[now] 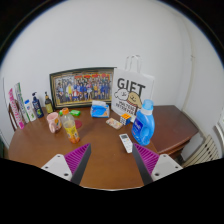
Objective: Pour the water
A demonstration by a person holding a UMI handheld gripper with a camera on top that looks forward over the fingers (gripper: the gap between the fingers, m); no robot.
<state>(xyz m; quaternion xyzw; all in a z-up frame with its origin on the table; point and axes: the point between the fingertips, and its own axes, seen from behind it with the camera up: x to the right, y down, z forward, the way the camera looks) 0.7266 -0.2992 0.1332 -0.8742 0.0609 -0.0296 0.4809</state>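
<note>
My gripper [112, 165] stands open above the brown wooden table [100, 160], with only bare tabletop between its purple pads [78, 160]. Beyond the fingers to the left stand a yellow-orange bottle [70, 127] and a pink cup [53, 122]. To the right, beyond the right finger, stands a blue jug-like bottle [144, 122]. A white remote [126, 143] lies just ahead of the fingers.
A white "GIFT" bag [131, 88] and a framed group photo [81, 87] stand at the back by the wall. Several bottles [30, 107] line the far left. A blue box [99, 109] sits mid-table. A chair [205, 147] stands at the right.
</note>
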